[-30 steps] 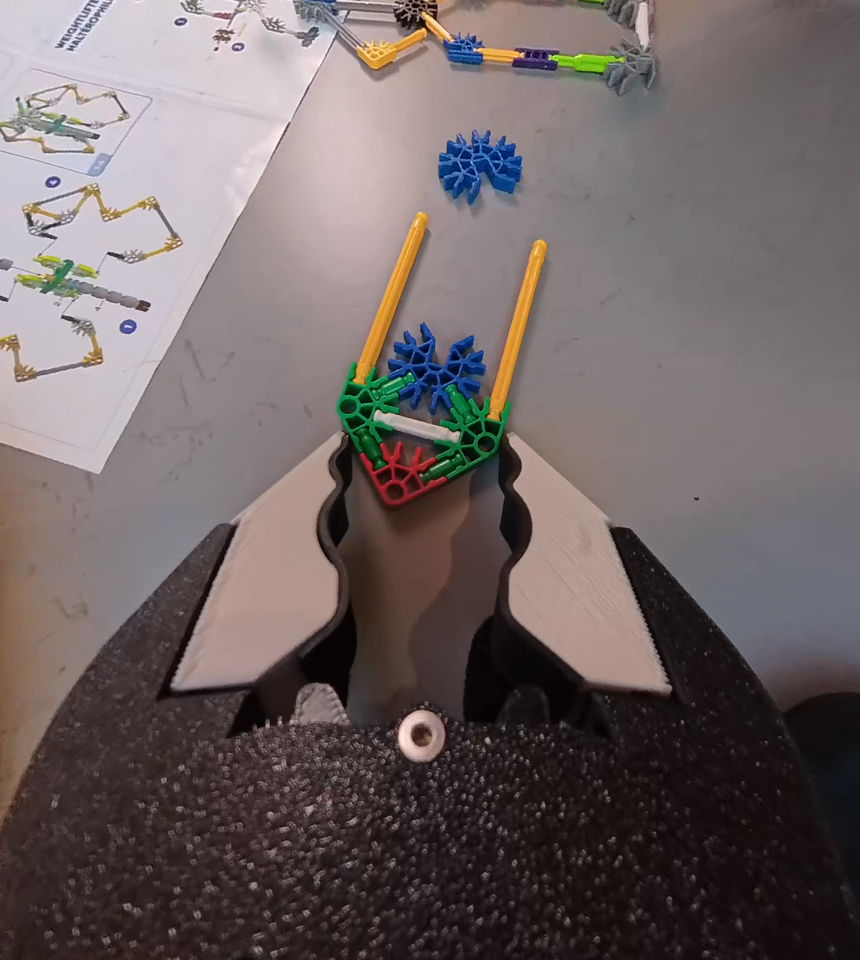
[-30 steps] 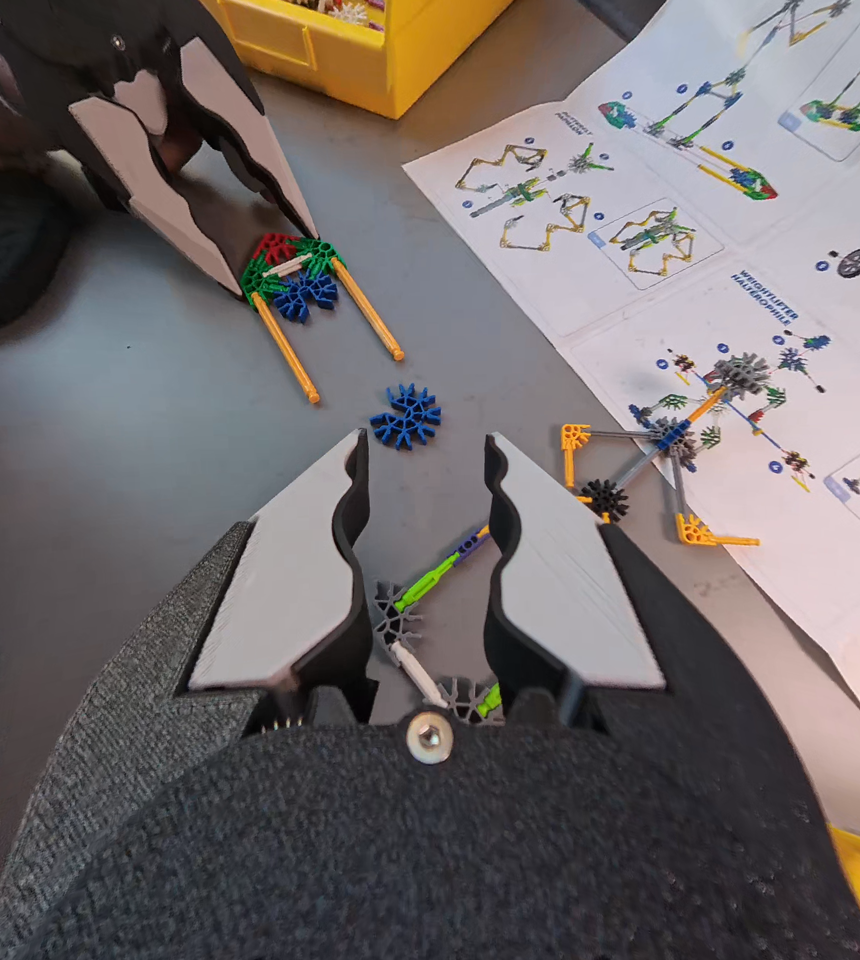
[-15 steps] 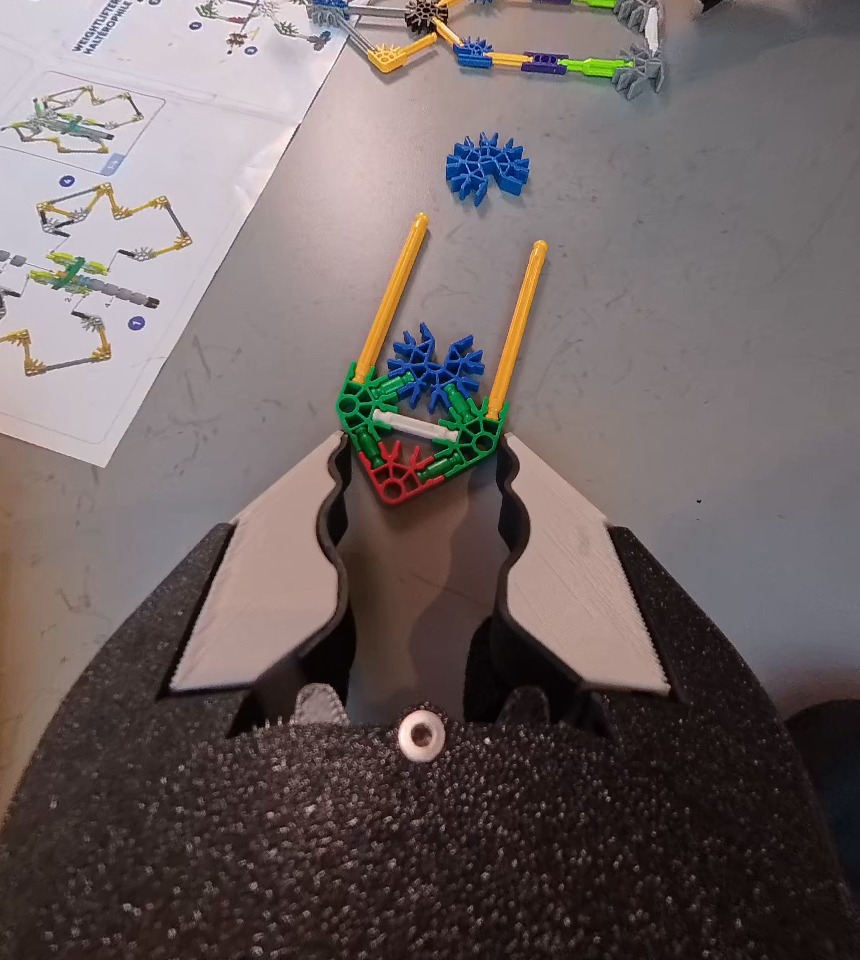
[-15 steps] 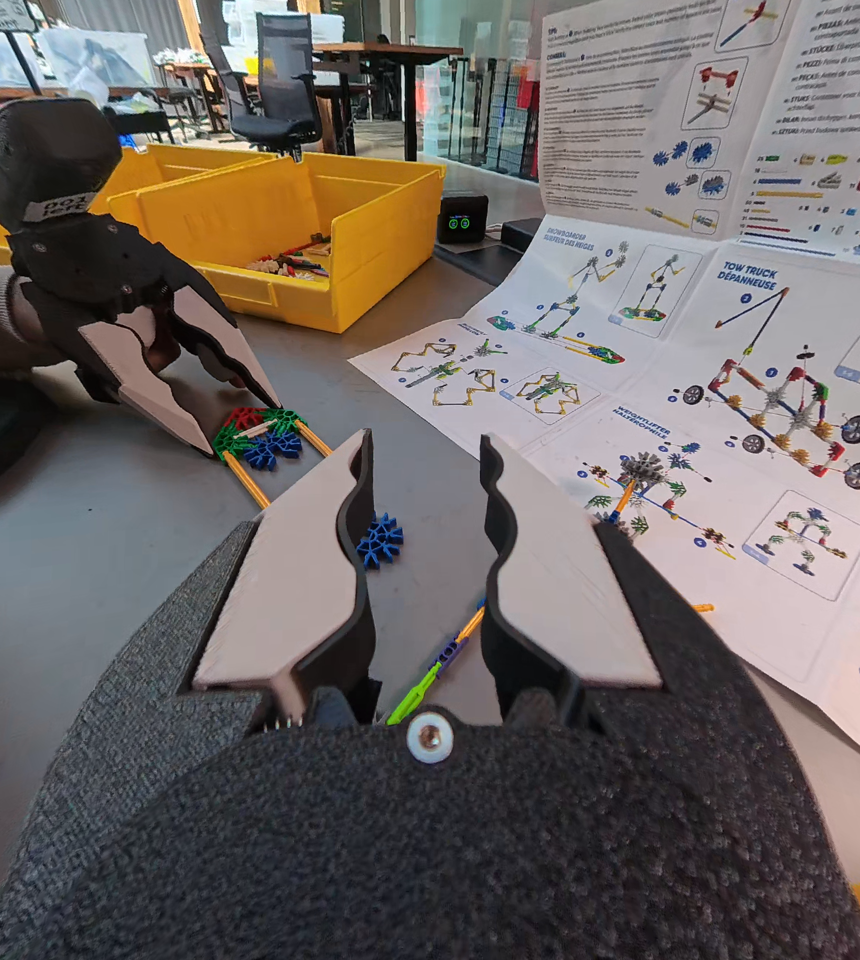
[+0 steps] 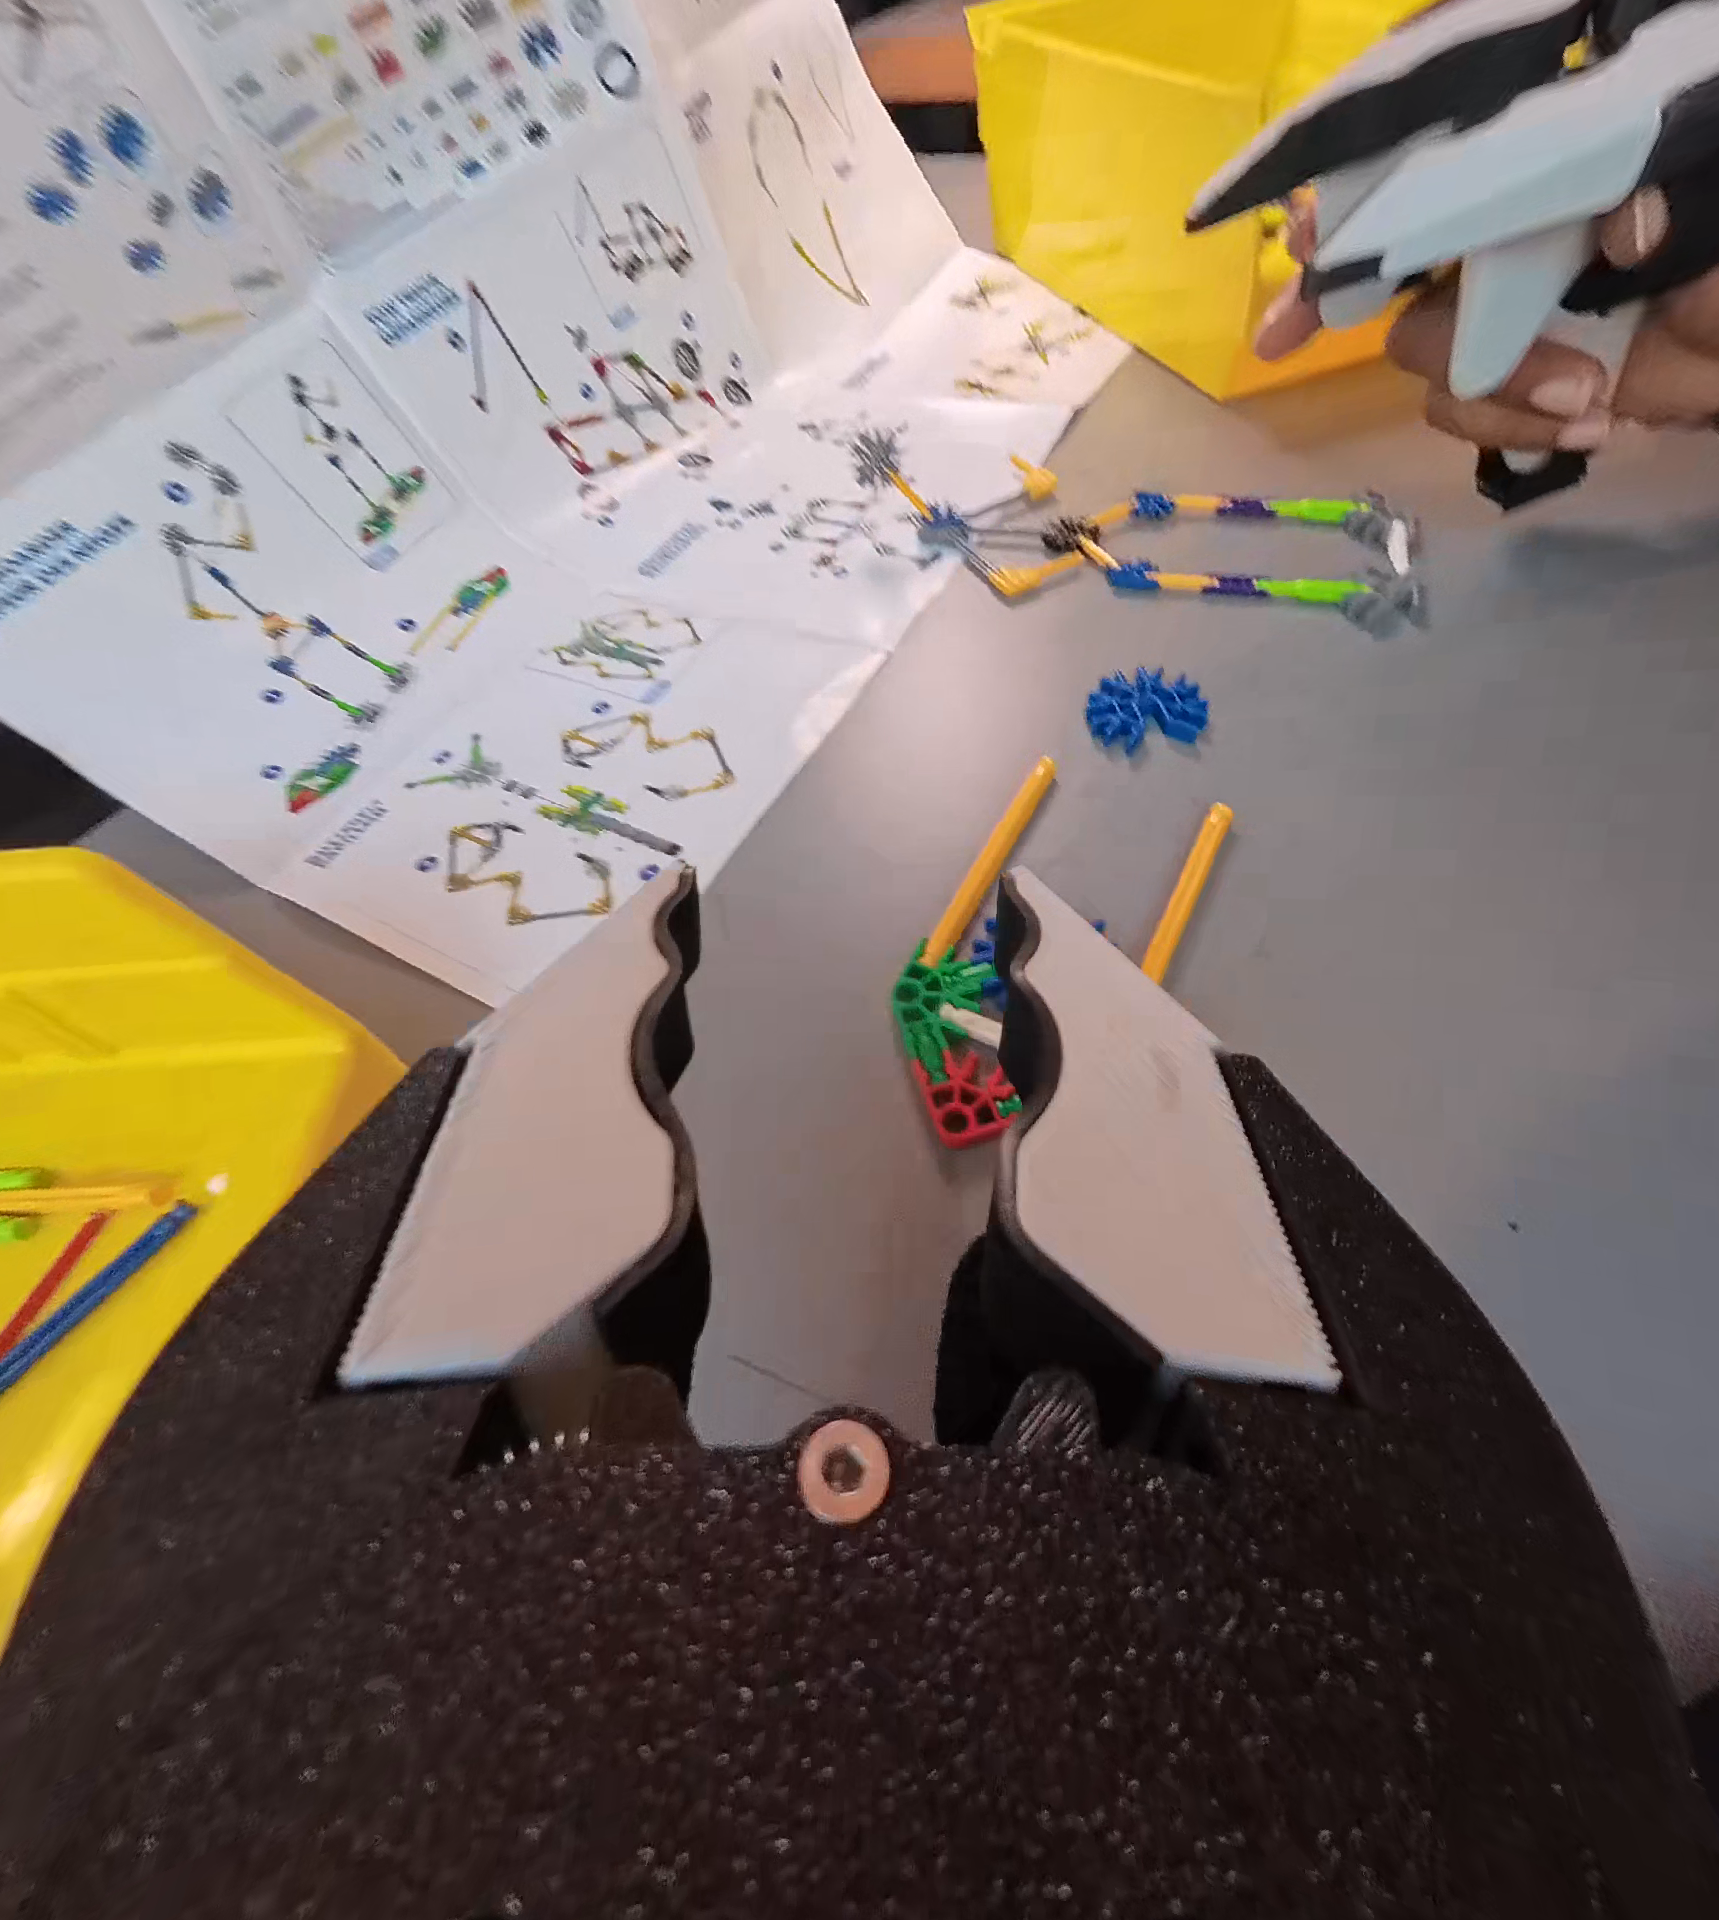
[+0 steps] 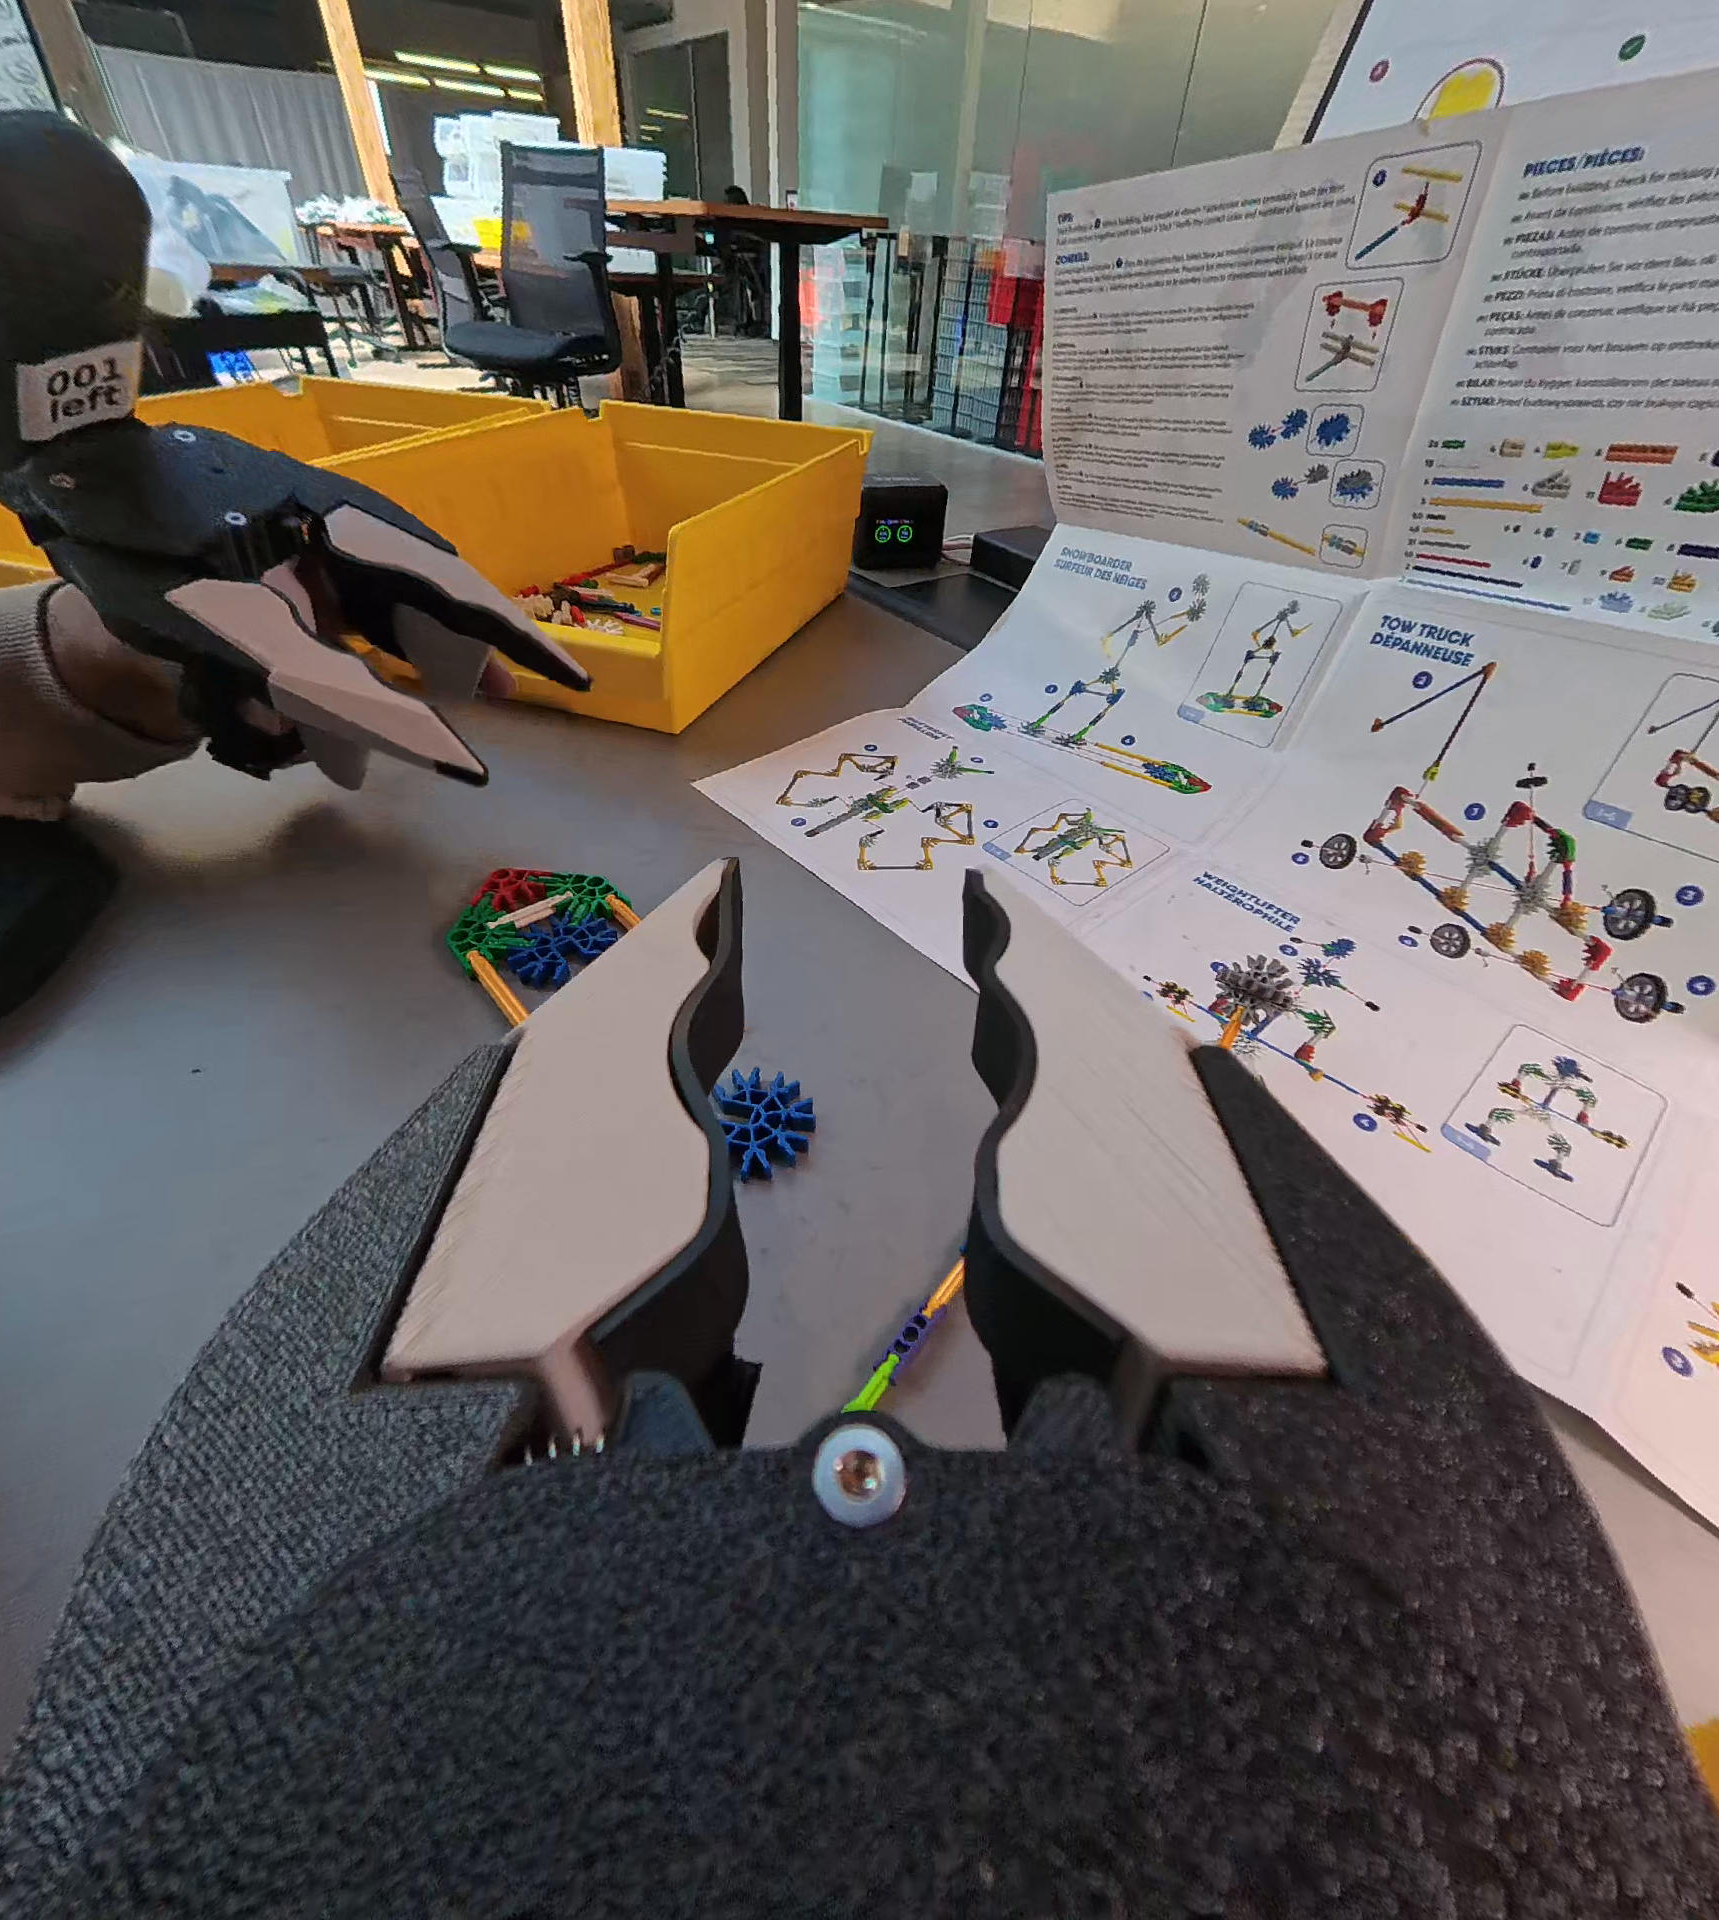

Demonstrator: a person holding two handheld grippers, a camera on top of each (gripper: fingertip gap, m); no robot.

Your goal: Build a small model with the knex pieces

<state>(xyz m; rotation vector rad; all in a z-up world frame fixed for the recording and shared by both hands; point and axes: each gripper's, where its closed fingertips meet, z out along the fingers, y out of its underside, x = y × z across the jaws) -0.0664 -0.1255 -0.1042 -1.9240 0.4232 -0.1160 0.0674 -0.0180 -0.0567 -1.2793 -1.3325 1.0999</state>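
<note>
My left gripper (image 5: 844, 904) spread, empty, raised off grey table (image 5: 1457, 1039). Small green-red-blue connector piece with two yellow rods (image 5: 948, 1039) lies on table just below its right finger, apart. My right gripper (image 6: 850, 883) spread, empty; loose blue snowflake connector (image 6: 767, 1122) on table beneath, by left finger. Long rod chain (image 5: 1239, 545) farther off. Yellow plastic bin (image 6: 730, 582) holds mixed rods. Folded paper instruction sheet (image 6: 1354, 790) beside.

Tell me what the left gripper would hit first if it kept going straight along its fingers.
Probably the instruction sheet. The left gripper is open, raised above the grey table, and aimed past the small green, red and blue toy assembly, which lies low beside its right finger. Depth is unclear, so the table might come first.
</note>
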